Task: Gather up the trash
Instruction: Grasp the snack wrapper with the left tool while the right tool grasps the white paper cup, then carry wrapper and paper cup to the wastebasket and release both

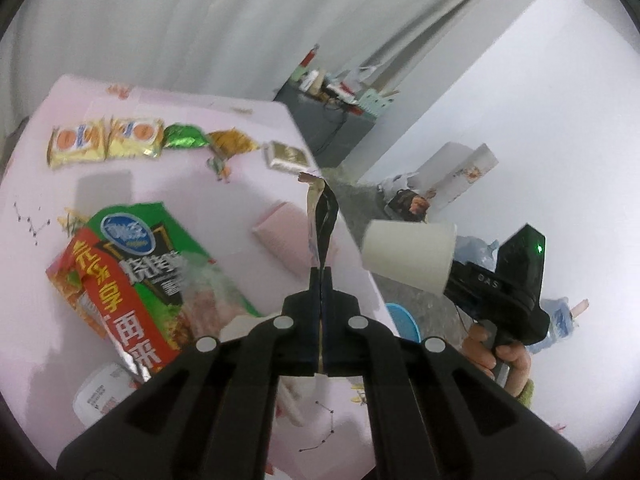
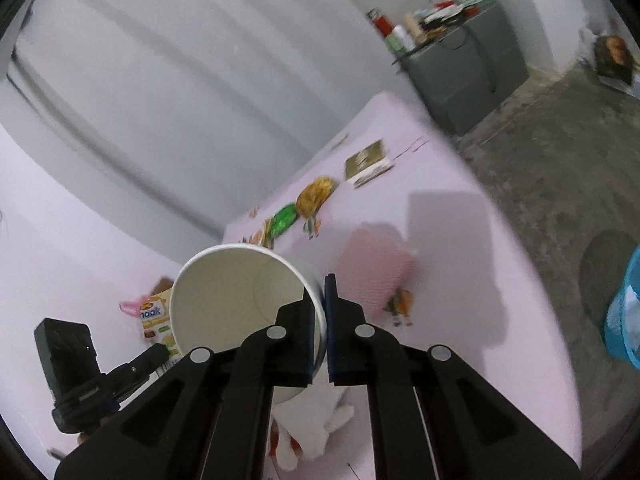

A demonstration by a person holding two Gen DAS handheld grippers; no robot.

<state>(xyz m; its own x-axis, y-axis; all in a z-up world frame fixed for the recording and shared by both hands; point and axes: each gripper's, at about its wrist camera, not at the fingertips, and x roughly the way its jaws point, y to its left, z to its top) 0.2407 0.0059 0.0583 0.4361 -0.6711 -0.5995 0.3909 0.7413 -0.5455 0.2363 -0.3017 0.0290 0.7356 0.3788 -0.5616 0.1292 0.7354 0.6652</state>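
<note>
My left gripper is shut on a thin dark foil wrapper that sticks up between its fingers, above the pink table. My right gripper is shut on the rim of a white paper cup, held above the table; the cup also shows in the left wrist view. A pink paper cup lies on its side on the table, also in the right wrist view. A large red and green noodle bag lies at the left.
Yellow biscuit packs, a green wrapper, a gold wrapper and a small gold box lie along the table's far side. A blue basket stands on the concrete floor at the right. A grey cabinet stands by the wall.
</note>
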